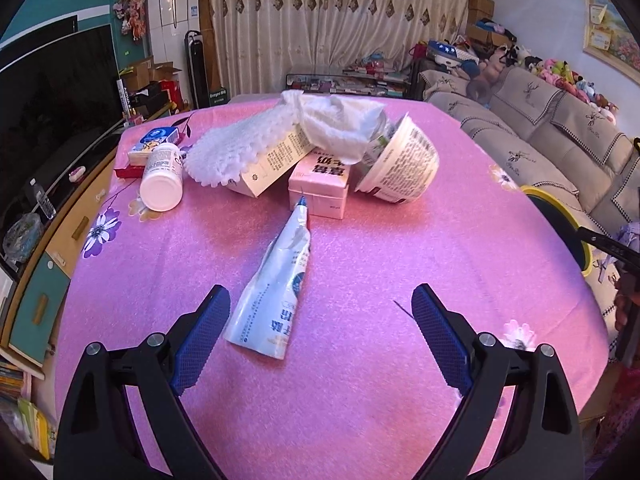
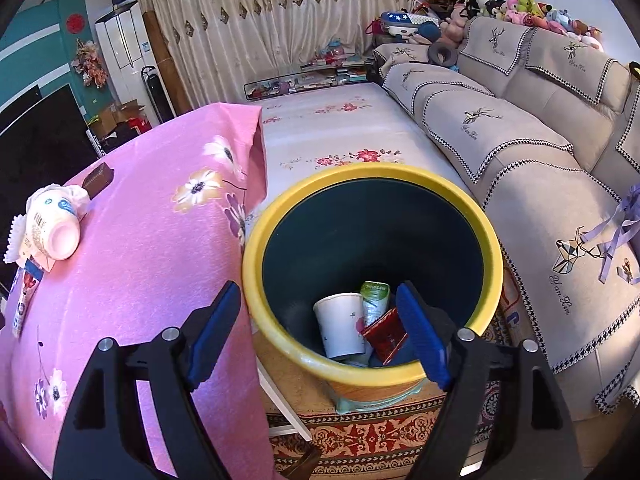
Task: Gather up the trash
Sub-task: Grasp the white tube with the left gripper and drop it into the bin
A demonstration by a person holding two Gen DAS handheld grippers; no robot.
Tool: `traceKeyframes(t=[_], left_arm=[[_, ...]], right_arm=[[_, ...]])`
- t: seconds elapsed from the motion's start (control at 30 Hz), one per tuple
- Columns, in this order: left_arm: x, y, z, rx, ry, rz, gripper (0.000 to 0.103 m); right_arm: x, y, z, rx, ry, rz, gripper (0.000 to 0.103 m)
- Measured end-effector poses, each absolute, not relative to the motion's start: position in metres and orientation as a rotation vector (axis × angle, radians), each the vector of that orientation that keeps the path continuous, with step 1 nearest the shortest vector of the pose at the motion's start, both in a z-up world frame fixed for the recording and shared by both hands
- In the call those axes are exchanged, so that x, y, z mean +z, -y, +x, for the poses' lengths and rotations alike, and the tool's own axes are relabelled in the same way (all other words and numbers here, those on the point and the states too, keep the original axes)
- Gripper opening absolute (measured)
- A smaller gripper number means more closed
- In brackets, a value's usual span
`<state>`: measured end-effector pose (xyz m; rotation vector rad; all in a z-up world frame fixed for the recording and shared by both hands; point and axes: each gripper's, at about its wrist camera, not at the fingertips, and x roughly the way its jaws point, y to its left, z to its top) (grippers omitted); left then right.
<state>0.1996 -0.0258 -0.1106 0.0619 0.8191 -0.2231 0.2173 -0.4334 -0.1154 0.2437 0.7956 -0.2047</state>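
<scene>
A squeezed white toothpaste tube (image 1: 276, 280) lies on the pink tablecloth (image 1: 400, 264), its flat end between the blue fingers of my left gripper (image 1: 320, 300), which stands open above it. Behind it are a pink carton (image 1: 320, 184), a tipped paper bowl (image 1: 400, 164) with crumpled tissue (image 1: 340, 120), a white foam net (image 1: 236, 148), a card box (image 1: 276, 160) and a white bottle (image 1: 162, 180). My right gripper (image 2: 318, 300) hangs open and empty over the yellow-rimmed bin (image 2: 280, 216). Inside lie a paper cup (image 2: 340, 324), a green pouch (image 2: 374, 300) and a red packet (image 2: 386, 336).
A grey sofa (image 2: 520, 128) runs along the right, close to the bin. A second table with a white flowered cloth (image 2: 332, 128) stands behind the bin. A television (image 1: 52, 92) on a low cabinet lines the left side. A patterned rug (image 2: 380, 440) covers the floor.
</scene>
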Motion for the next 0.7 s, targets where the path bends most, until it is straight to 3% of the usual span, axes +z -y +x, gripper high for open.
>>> traceKeyframes(t=[0.17, 0.33, 0.63, 0.7], left_arm=[[-0.126, 0.017, 0.225, -0.221, -0.878, 0.051, 0.091], [-0.139, 0.013, 0.247, -0.213, -0.923, 0.050, 0.081], [-0.145, 0.013, 0.262, -0.189, -0.930, 0.066, 0.053], [-0.145, 0.011, 0.263, -0.181, -0.929, 0.062, 0.038]], right_arm=[[-0.111, 0.422, 0.218, -0.181, -0.789, 0.231, 0.076], [-0.110, 0.419, 0.218, -0.171, -0.790, 0.231, 0.076], [-0.114, 0.417, 0.219, -0.165, -0.801, 0.235, 0.076], [-0.114, 0.417, 0.218, -0.161, -0.799, 0.236, 0.076]])
